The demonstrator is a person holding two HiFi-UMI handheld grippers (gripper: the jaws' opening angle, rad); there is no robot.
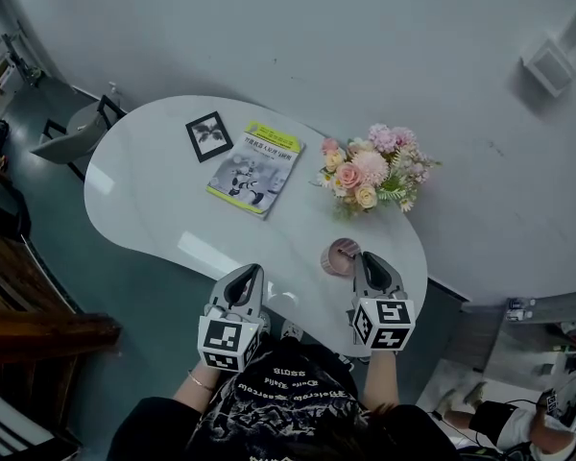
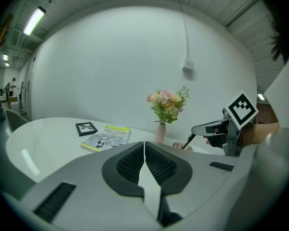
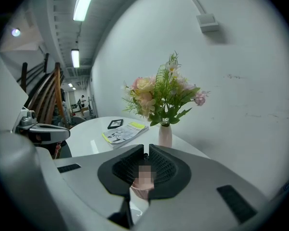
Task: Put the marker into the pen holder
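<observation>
Pink pen holder (image 1: pixel 342 256) is shown in the head view just beside the right gripper (image 1: pixel 366 257); in the left gripper view, the jaws of the left gripper (image 2: pixel 144 143) are pressed together and the marker (image 2: pixel 188 142) is slanted over the holder; in the right gripper view, it is pinched by the jaws.

Flowers (image 1: pixel 372 173) stand just beyond the right claw (image 1: pixel 369 259); a magazine (image 1: pixel 254 168) and, probably, a framed picture (image 1: pixel 208 135) lie farther left of it.
</observation>
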